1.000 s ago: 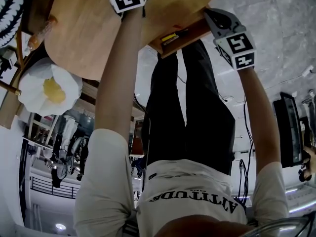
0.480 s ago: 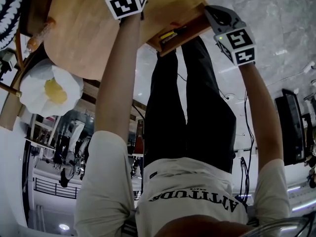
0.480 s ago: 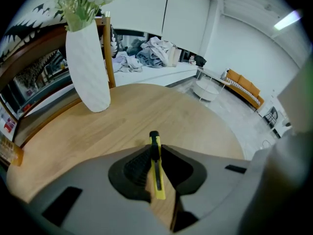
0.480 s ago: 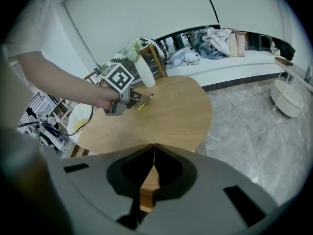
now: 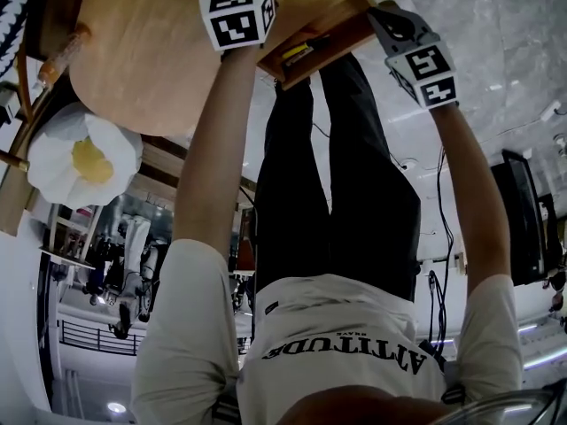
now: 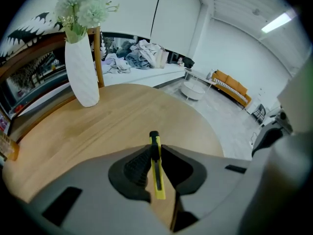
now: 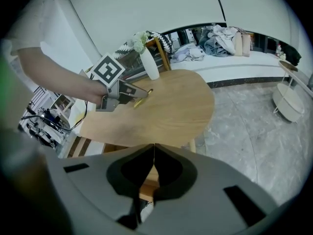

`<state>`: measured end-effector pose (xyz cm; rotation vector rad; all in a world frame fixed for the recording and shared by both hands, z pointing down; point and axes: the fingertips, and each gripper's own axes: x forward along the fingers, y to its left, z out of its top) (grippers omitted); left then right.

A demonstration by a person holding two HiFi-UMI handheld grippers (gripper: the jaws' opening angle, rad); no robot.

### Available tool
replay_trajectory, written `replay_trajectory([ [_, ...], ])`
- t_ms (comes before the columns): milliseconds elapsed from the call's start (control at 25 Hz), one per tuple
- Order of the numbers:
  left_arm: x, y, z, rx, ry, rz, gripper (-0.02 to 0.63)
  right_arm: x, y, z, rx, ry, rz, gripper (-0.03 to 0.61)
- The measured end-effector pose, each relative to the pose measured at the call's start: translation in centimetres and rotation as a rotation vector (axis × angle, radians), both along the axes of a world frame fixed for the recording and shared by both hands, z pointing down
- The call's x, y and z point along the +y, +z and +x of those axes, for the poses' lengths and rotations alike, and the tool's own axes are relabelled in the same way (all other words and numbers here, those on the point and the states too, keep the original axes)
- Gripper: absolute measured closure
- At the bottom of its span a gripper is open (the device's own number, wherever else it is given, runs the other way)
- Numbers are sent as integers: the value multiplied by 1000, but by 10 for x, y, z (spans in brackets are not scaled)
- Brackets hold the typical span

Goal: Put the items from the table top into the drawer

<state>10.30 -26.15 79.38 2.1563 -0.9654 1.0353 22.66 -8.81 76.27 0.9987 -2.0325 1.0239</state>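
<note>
My left gripper (image 6: 154, 153) is shut on a yellow and black utility knife (image 6: 156, 173), which stands on edge between the pads; its jaws have just been closing on it. It hovers over the round wooden table (image 6: 112, 121). The right gripper view shows the left gripper (image 7: 139, 98) holding the knife (image 7: 143, 101) above the tabletop. My right gripper (image 7: 153, 148) is shut, tips touching, with nothing seen between them. In the head view it (image 5: 390, 27) sits at the end of the open wooden drawer (image 5: 328, 47), where a yellow item (image 5: 297, 54) lies.
A white vase (image 6: 80, 70) with pale flowers stands at the table's far side. A flower-shaped cushion (image 5: 80, 158) sits on a chair beside the table. My legs in black trousers (image 5: 337, 175) stand by the drawer. Grey stone floor lies to the right.
In the head view my left gripper has moved right and nearer the drawer, now with the knife in its jaws. The right gripper has shifted slightly along the drawer's end.
</note>
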Motion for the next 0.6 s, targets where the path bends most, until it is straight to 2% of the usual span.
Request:
replay_trajectory([
  [200,30,1,-1,-15,79,7,535,6,-1,-5,1,-8,6,558],
  [600,105,-7,7,14,203,-18,535,11,1,-15,-16,14,8,558],
])
